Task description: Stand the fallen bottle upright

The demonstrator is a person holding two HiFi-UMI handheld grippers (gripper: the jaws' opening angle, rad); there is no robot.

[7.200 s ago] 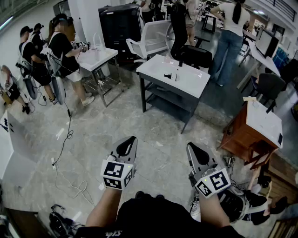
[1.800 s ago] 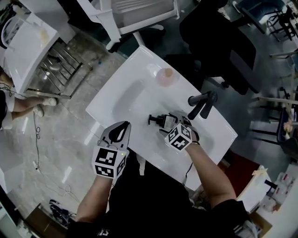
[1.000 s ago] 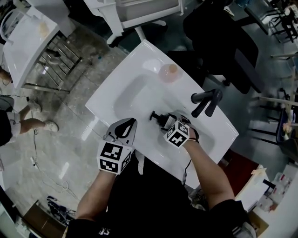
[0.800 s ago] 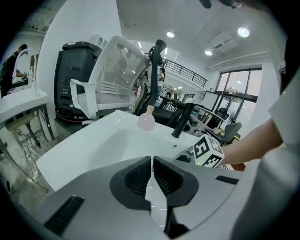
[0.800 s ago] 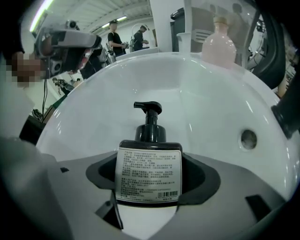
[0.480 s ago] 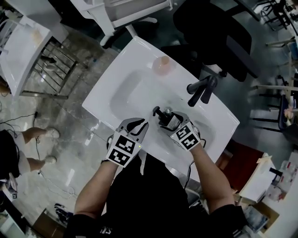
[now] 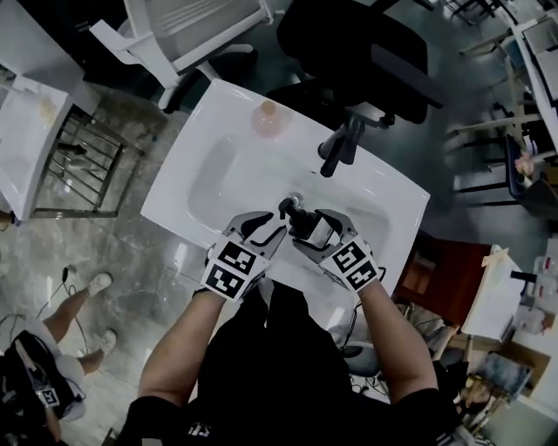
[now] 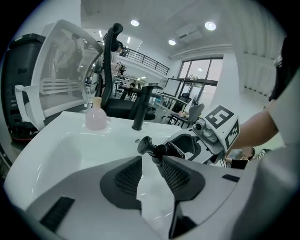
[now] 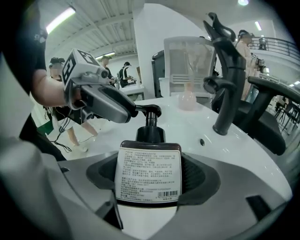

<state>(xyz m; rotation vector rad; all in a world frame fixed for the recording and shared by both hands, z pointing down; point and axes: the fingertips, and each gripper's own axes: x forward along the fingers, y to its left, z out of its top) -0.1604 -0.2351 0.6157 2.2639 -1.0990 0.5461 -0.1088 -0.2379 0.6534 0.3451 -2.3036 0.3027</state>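
Note:
A dark pump bottle (image 7: 307, 226) with a white label (image 9: 148, 173) sits between the pads of my right gripper (image 9: 148, 161), which is shut on its body. The black pump head (image 9: 149, 112) points away from that gripper, out over the white washbasin top (image 7: 384, 205). My left gripper (image 7: 266, 228) has come in from the left. Its jaws have just been opening and now stand apart. The pump head (image 8: 145, 146) sits just past my left gripper's (image 8: 151, 159) tips, and the pads do not press on it. In the left gripper view the right gripper's marker cube (image 8: 220, 124) shows behind the pump.
A black faucet (image 7: 336, 152) rises at the back of the basin, and a small pink bottle (image 7: 266, 118) stands at the far rim. The basin hollow (image 7: 222, 174) lies left of the grippers. A black chair (image 7: 349, 43) and a white chair (image 7: 192, 26) stand behind.
My left gripper moved from the basin's front edge up to the pump head and its jaws opened. My right gripper swung the bottle round, so the pump now points away from me.

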